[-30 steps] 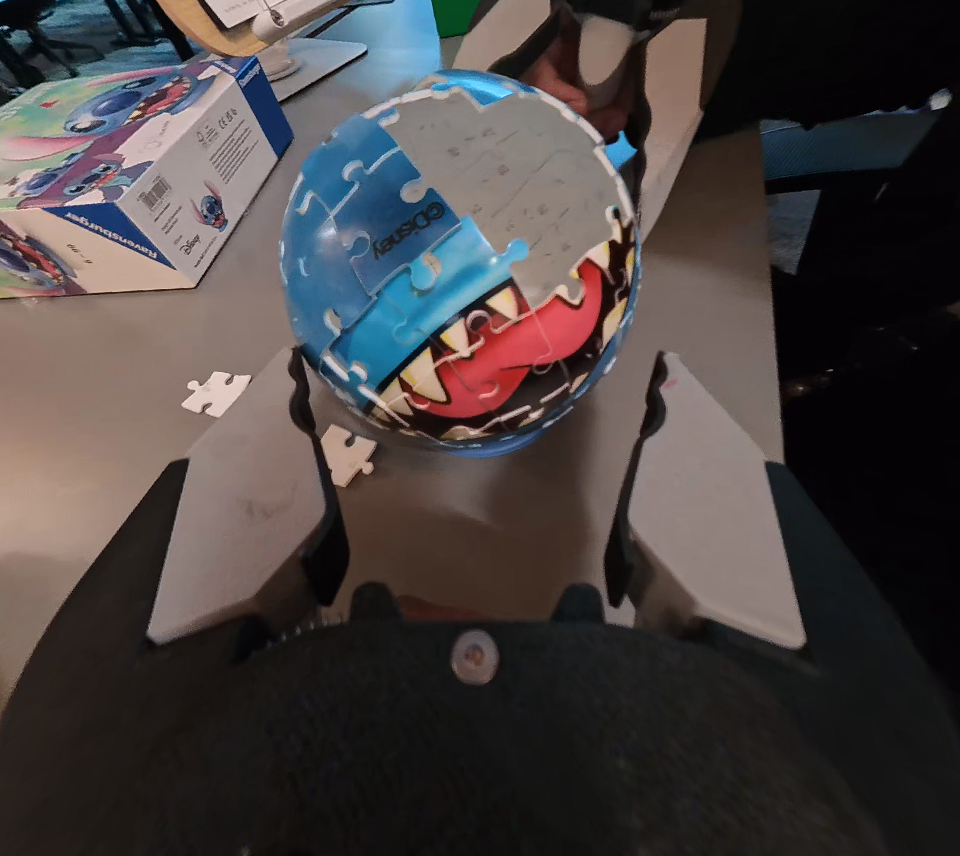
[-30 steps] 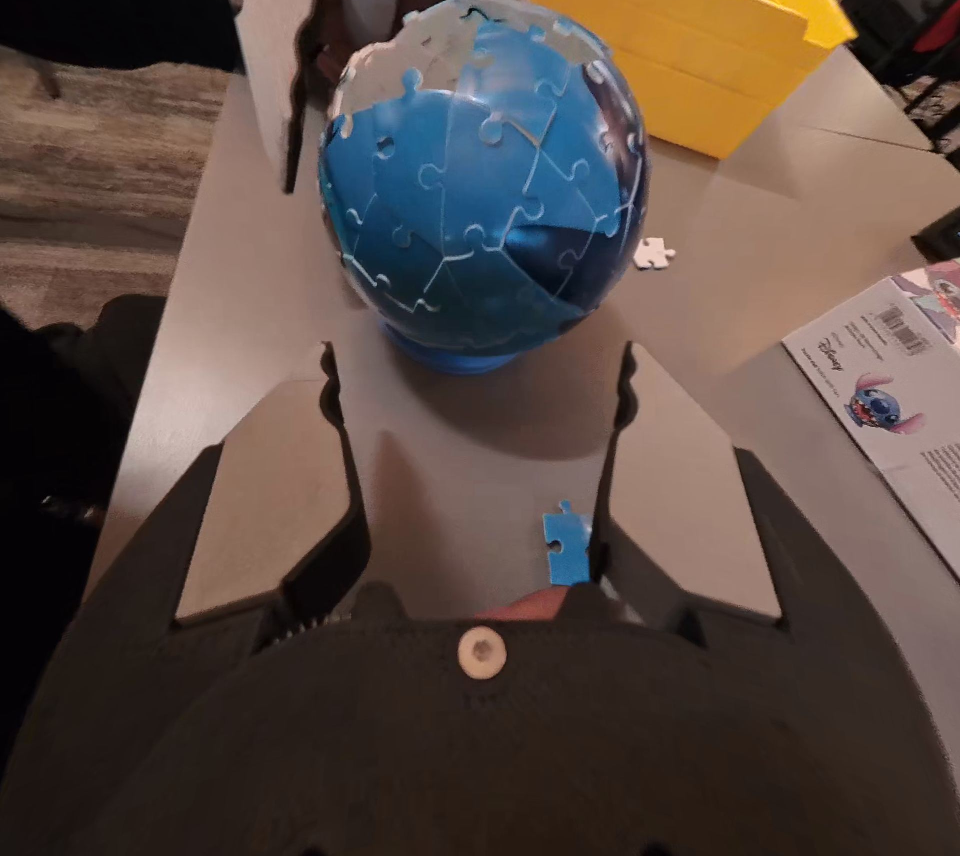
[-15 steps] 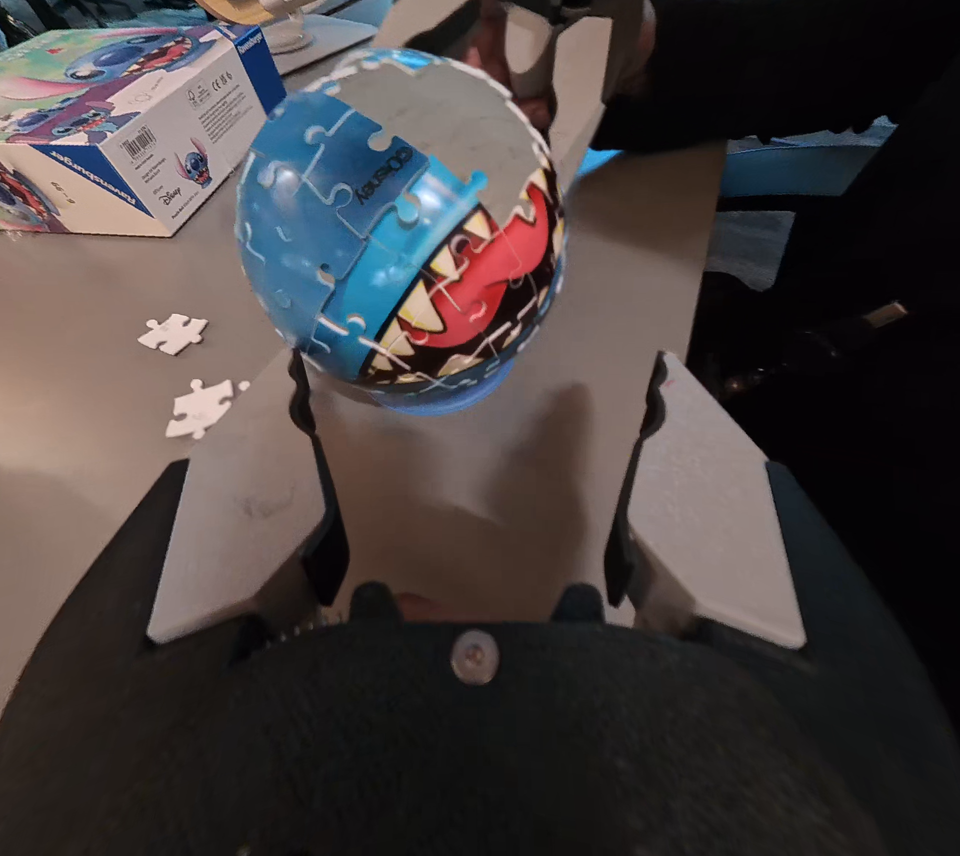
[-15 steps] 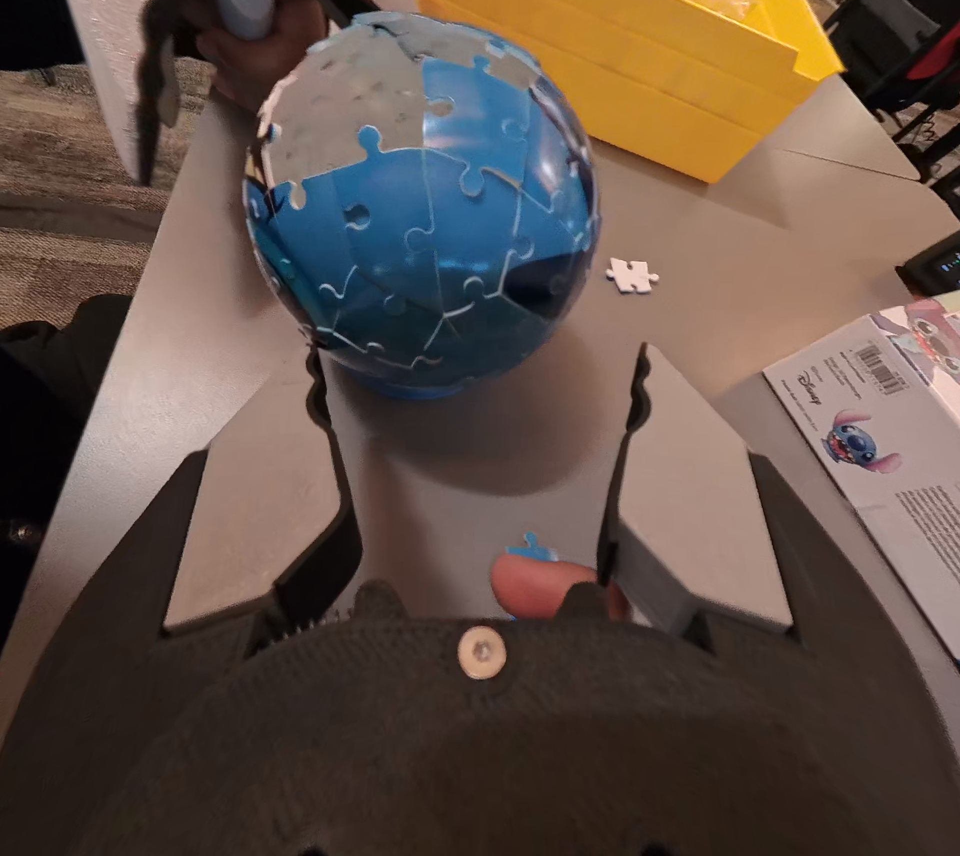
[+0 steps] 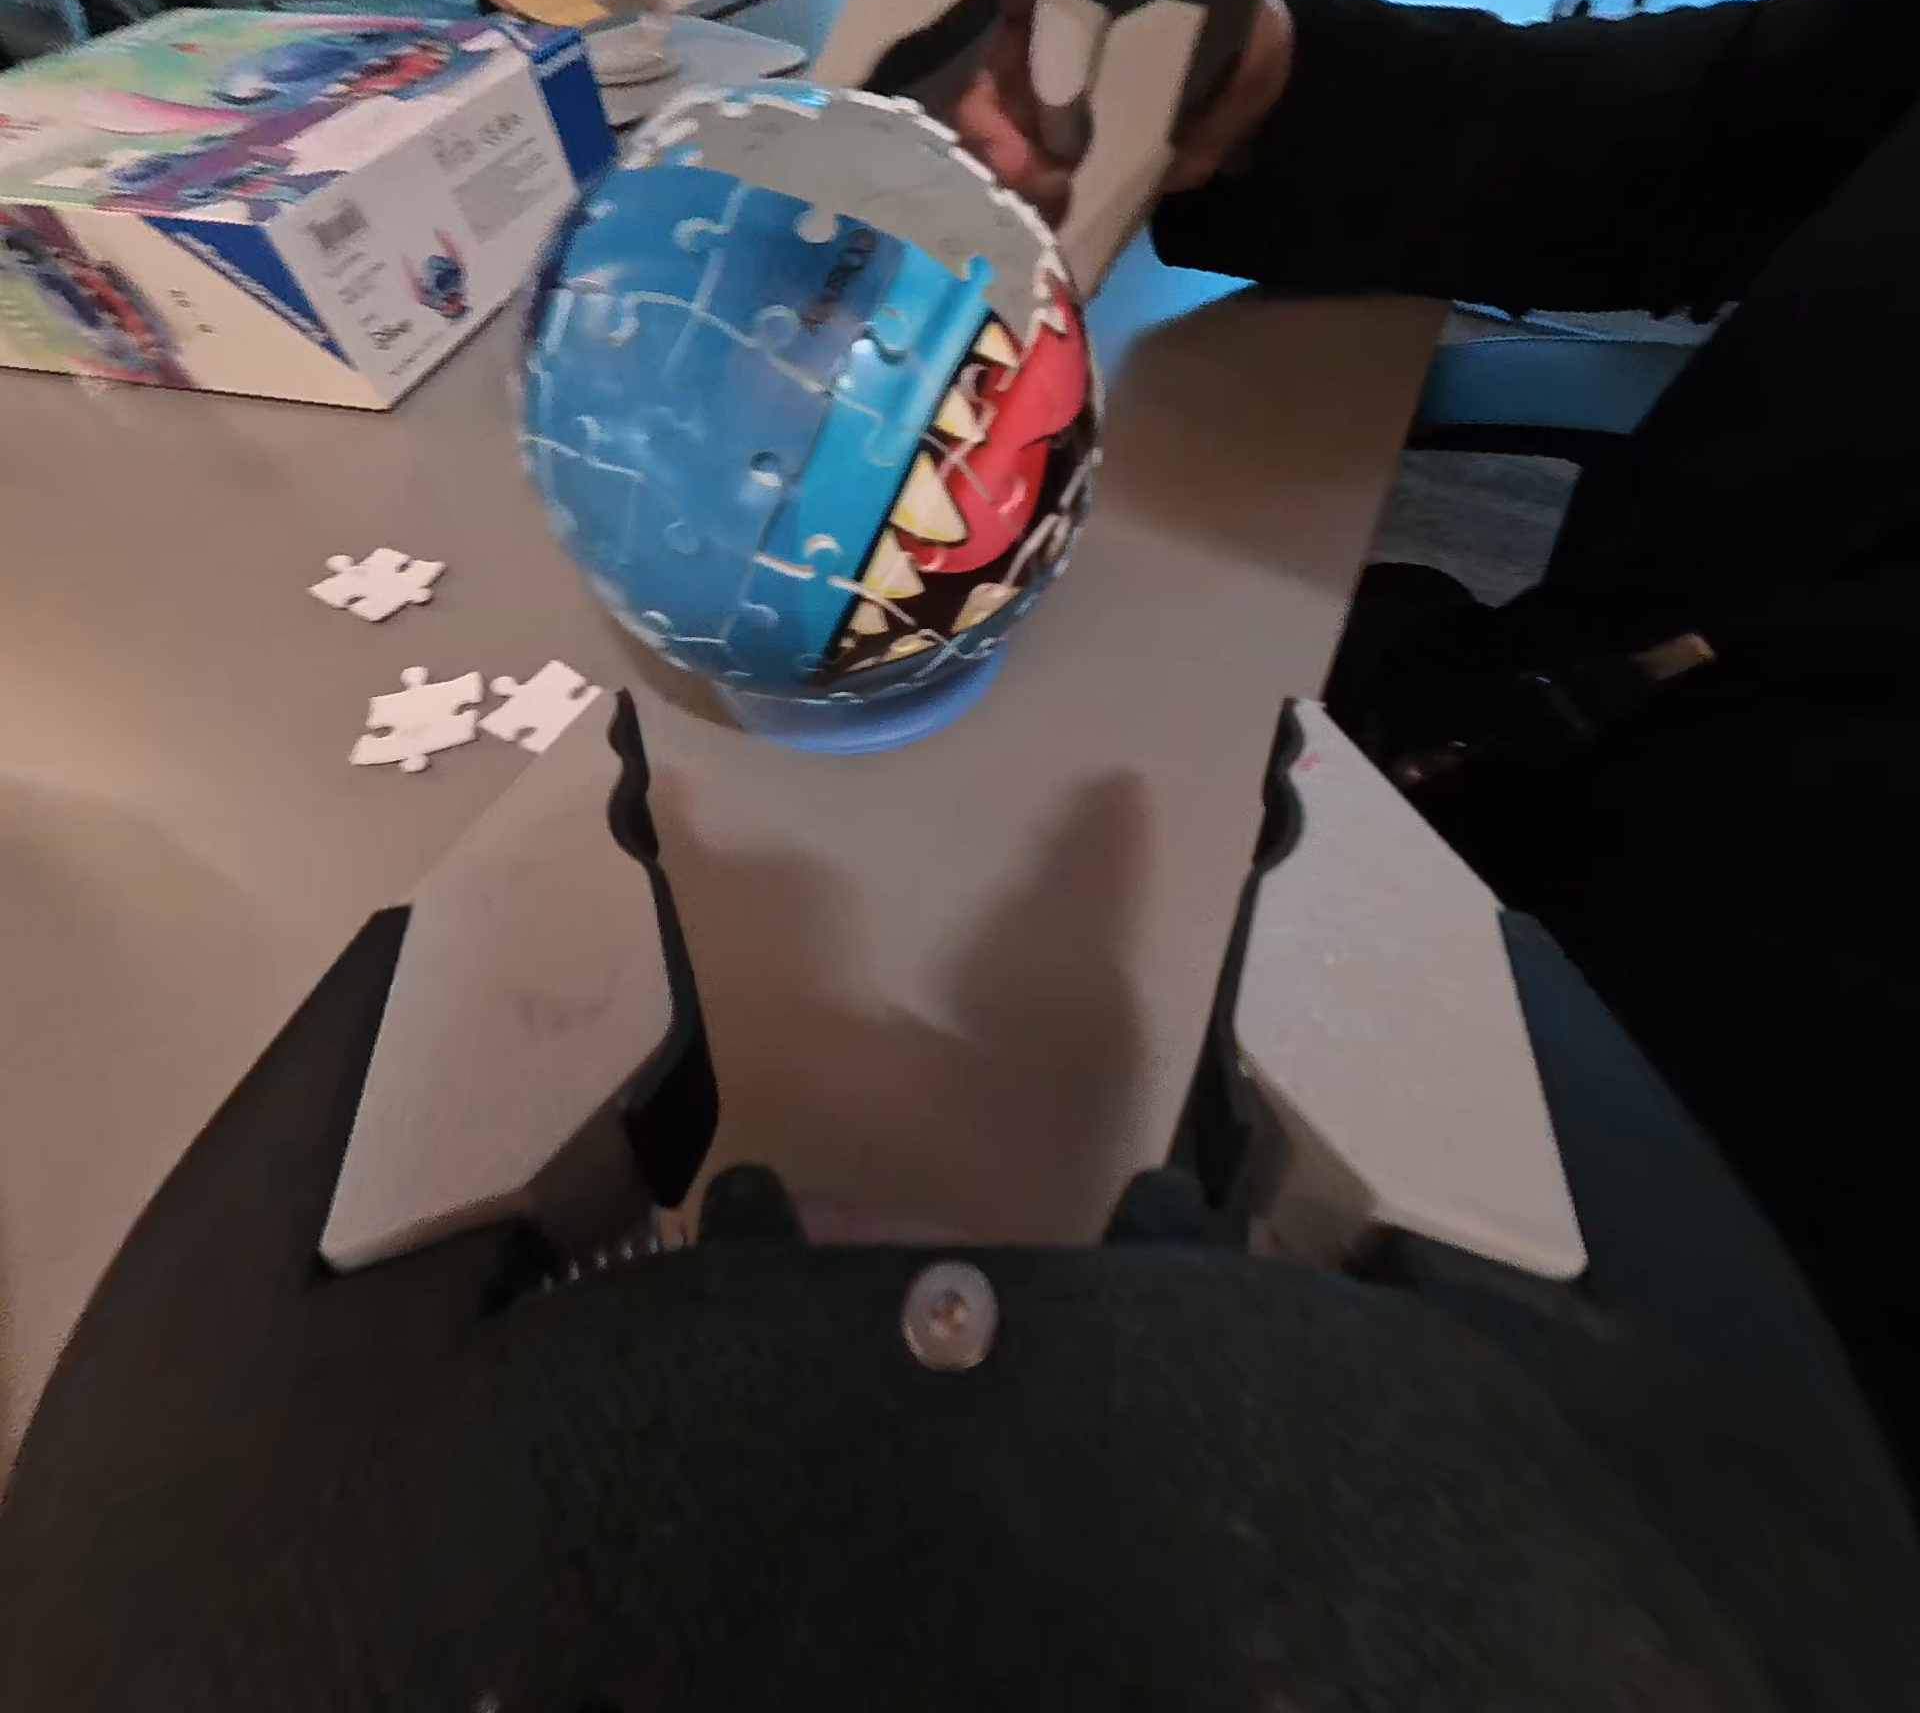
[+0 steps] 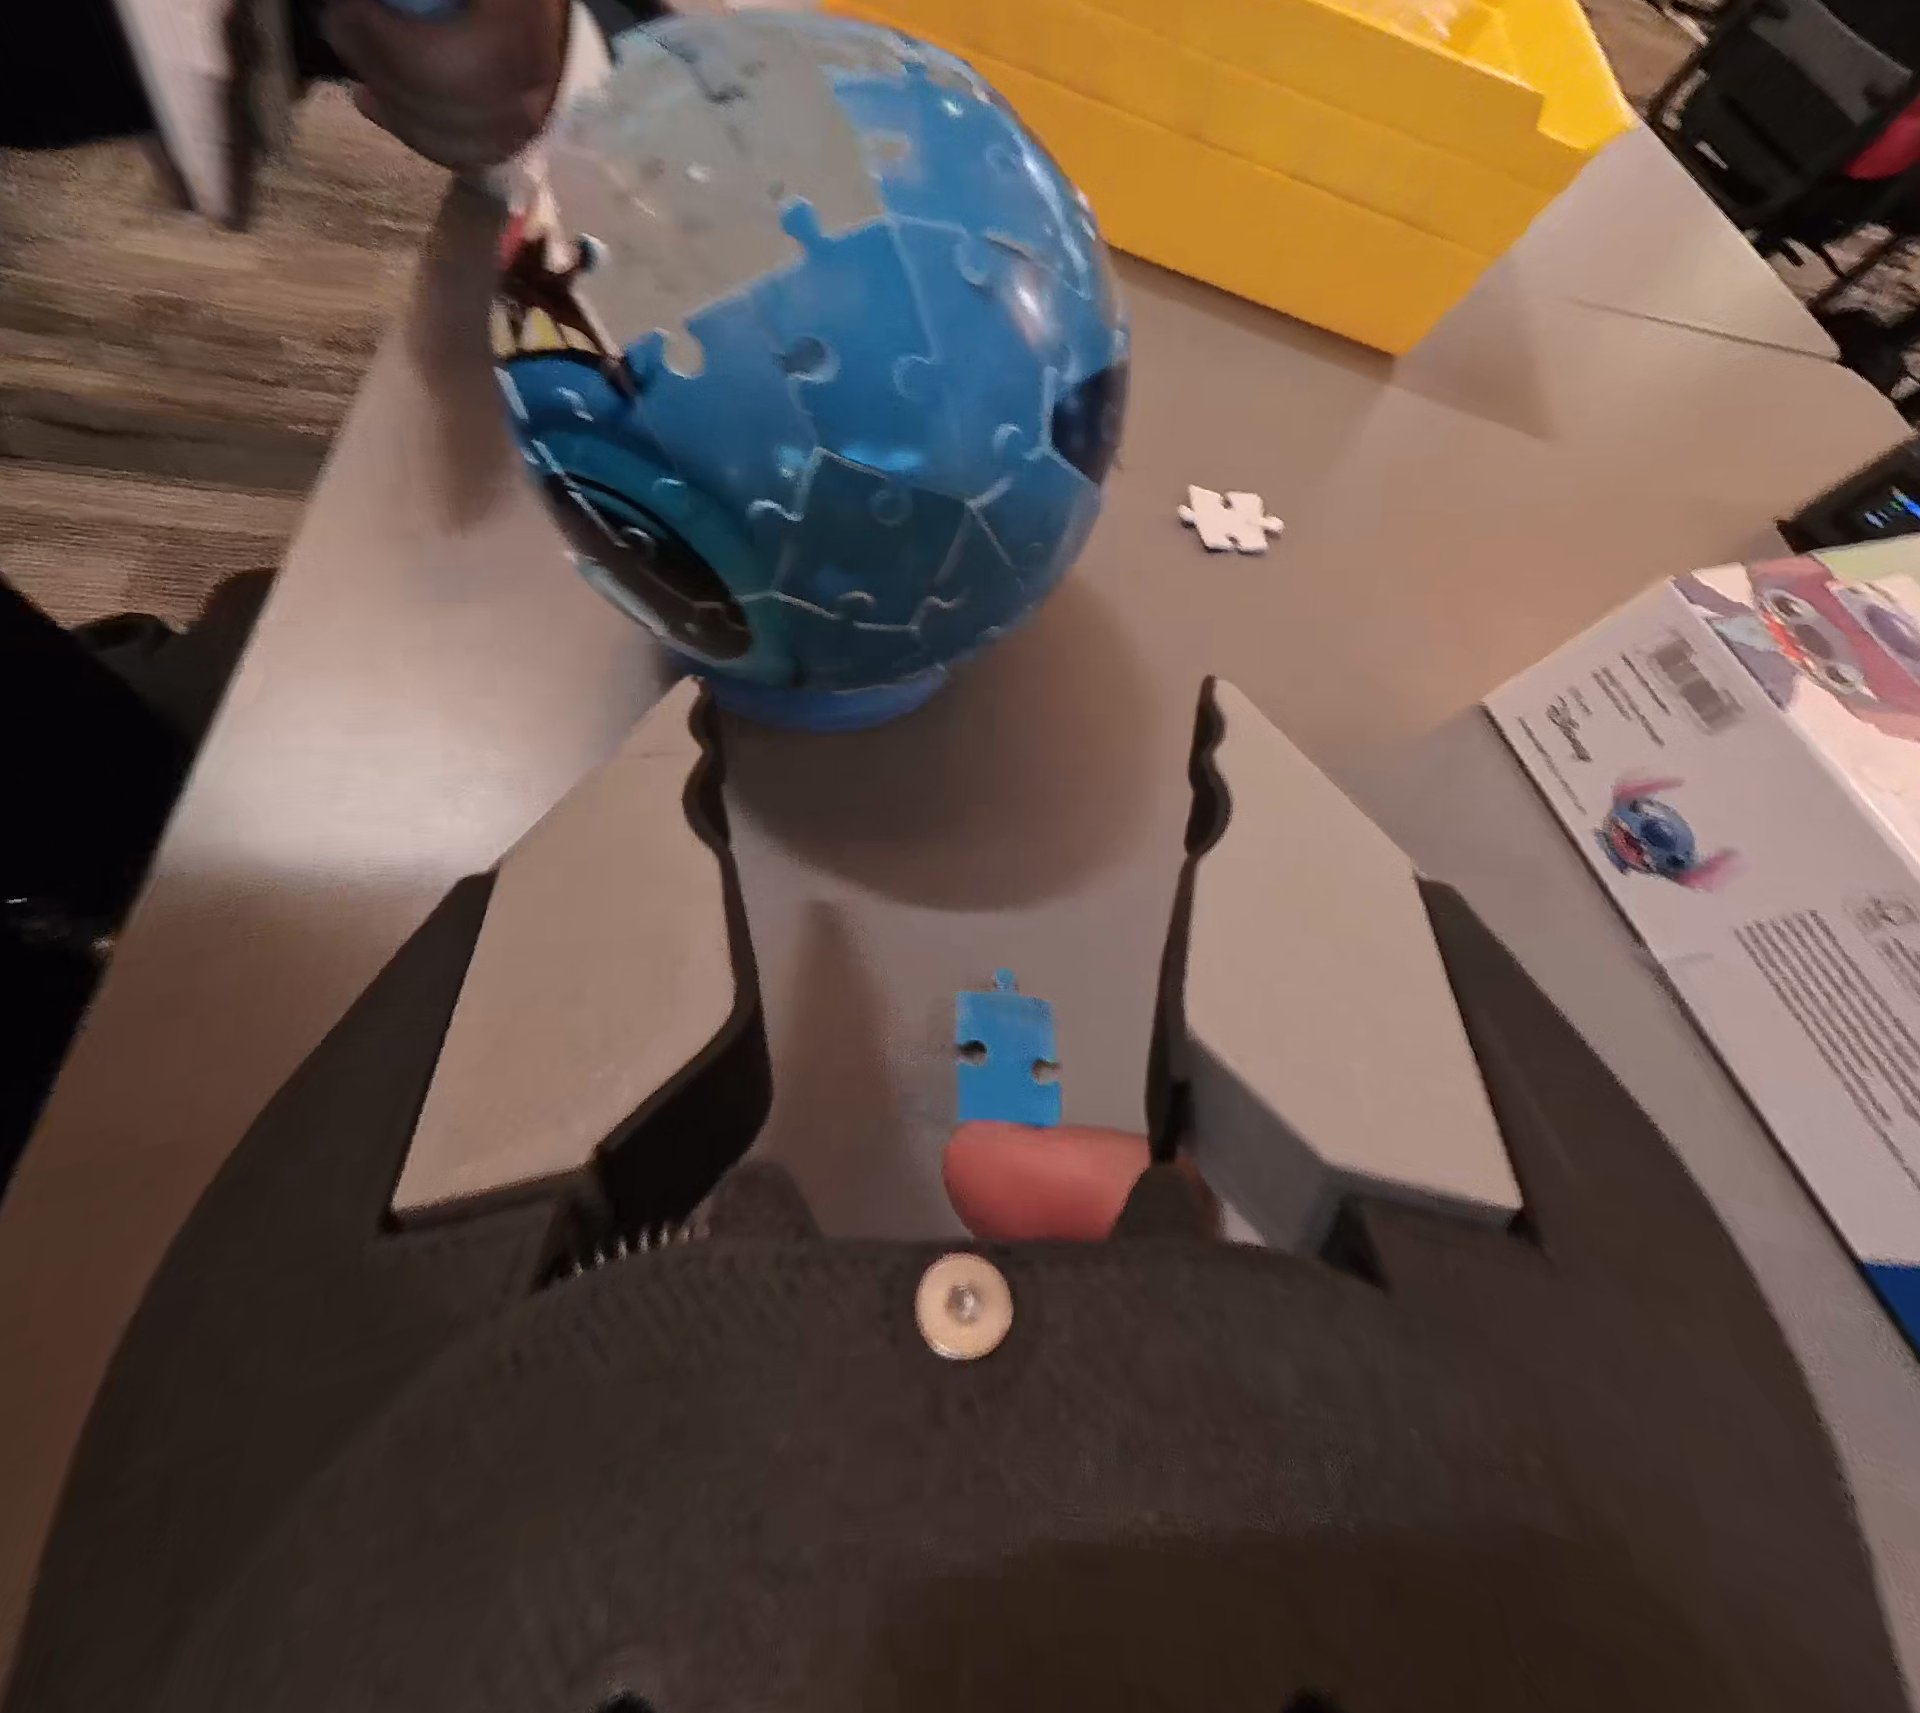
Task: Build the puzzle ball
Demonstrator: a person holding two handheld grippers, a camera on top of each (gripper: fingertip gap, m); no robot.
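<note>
A: What's on the grey table [image 5: 208, 832]?

B: Nearest, the left gripper [image 5: 951, 770] and the right gripper [image 6: 951, 759] face each other, both spread wide and gripping nothing. A fingertip [image 6: 1039, 1180] pins a blue piece [image 6: 1008, 1055] between the right fingers.

A: And the puzzle ball [image 5: 805, 437]?

B: Just beyond both sets of tips, tilted on its blue stand [image 6: 831, 707]. White pieces [image 5: 426, 713] lie beside it, the box [image 5: 260, 209] and a yellow bin [image 6: 1195, 74] farther off.

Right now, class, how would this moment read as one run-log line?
puzzle ball: on blue stand, top gap open | left gripper: open, empty | right gripper: open | blue piece: on table
</note>
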